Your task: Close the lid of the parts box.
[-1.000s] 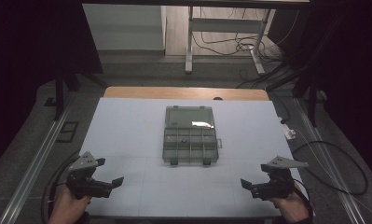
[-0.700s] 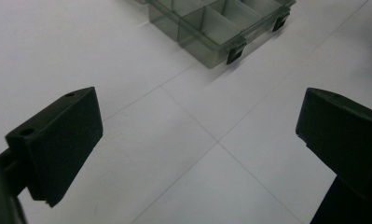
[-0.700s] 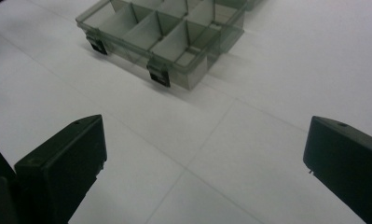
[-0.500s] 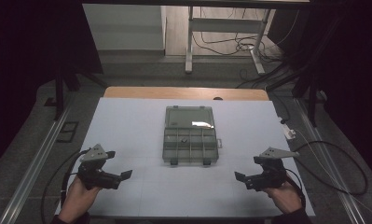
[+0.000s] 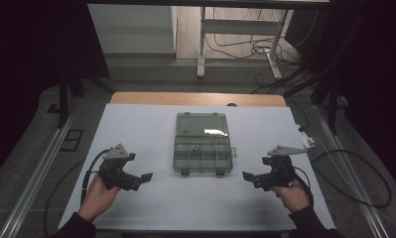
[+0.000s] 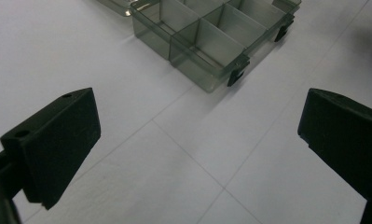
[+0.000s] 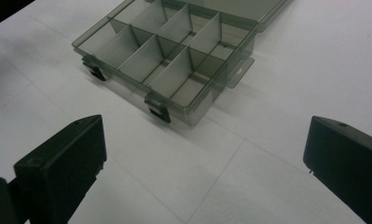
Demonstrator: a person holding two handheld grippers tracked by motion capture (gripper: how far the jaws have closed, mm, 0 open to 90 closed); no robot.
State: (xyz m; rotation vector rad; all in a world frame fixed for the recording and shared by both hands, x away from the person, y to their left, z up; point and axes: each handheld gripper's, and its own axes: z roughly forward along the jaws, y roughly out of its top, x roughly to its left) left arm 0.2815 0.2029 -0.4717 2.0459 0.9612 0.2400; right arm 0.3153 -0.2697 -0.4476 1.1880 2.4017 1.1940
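One compartment box mid-tabletop, lid open; two tools, left and right, both wide, empty; box contents unclear.

A white table top carries faint grid lines, and a wooden strip runs along its far edge. On that far edge sits a small dark spot. At the table's right edge lies a small white connector with a thin cable looping off onto the grey floor beside it. Beyond the table stands a white metal frame, with dark cables tangled on the floor beneath. A metal rail runs along the table's left side.
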